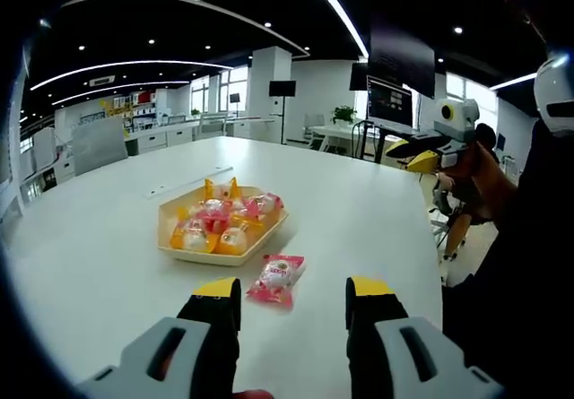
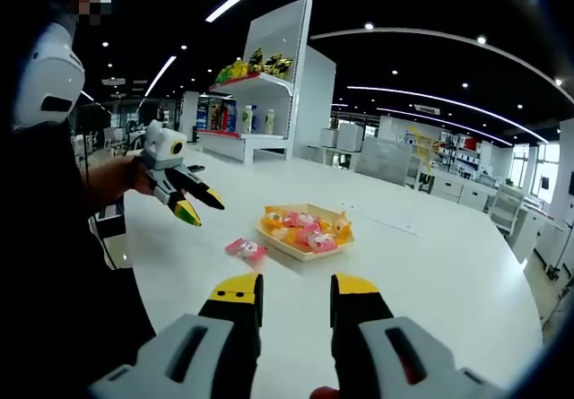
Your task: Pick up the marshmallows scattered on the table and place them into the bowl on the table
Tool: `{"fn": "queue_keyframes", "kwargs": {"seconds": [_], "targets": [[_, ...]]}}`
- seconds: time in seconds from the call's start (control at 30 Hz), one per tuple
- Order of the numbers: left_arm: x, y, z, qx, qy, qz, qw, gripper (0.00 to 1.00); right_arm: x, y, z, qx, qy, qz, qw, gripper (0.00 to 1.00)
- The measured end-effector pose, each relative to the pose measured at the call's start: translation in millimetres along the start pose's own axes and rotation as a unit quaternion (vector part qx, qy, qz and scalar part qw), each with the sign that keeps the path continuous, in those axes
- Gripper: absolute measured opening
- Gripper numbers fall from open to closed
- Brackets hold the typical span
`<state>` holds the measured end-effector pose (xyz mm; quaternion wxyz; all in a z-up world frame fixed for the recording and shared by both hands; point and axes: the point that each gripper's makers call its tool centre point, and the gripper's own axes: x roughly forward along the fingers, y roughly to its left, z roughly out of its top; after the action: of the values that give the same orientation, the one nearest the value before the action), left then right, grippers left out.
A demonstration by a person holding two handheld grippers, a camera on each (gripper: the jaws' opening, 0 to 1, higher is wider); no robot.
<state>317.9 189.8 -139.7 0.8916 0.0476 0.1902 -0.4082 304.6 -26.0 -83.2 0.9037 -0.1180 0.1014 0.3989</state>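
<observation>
The left gripper (image 1: 293, 302) hovers low over the white counter (image 1: 99, 255), jaws apart and empty, a pink marshmallow packet (image 1: 276, 280) just ahead and the filled bowl (image 1: 222, 223) beyond, while the right gripper (image 2: 286, 299) hangs open, holding nothing.

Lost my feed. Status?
Left gripper open, empty. Right gripper open, empty. One marshmallow packet beside the filled bowl. Path clear.

Bright, even light from ceiling strips (image 1: 336, 9) — soft sheen on the white table (image 1: 359, 211), edges bowed by fisheye.
</observation>
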Motion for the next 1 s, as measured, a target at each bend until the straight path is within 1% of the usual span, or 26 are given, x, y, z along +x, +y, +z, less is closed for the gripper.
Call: {"fn": "queue_keyframes", "kwargs": {"seconds": [0.23, 0.37, 0.63, 1.0], "targets": [[7.2, -1.3, -0.5, 0.000, 0.003, -0.006, 1.0000, 0.47, -0.7, 1.2, -0.6, 0.000, 0.001, 0.001, 1.0000, 0.30], [11.8, -0.8, -3.9, 0.007, 0.012, -0.003, 0.9999, 0.47, -1.0, 1.4, -2.1, 0.000, 0.003, 0.001, 1.0000, 0.30], [19.2, -2.1, -6.0, 0.005, 0.017, -0.008, 0.9998, 0.47, 0.1, 1.8, -3.3, 0.001, 0.004, 0.002, 1.0000, 0.30], [29.9, 0.1, -9.9, 0.010, 0.027, -0.005, 0.9996, 0.47, -1.4, 1.1, -5.7, 0.004, 0.005, 0.001, 1.0000, 0.30]]}}
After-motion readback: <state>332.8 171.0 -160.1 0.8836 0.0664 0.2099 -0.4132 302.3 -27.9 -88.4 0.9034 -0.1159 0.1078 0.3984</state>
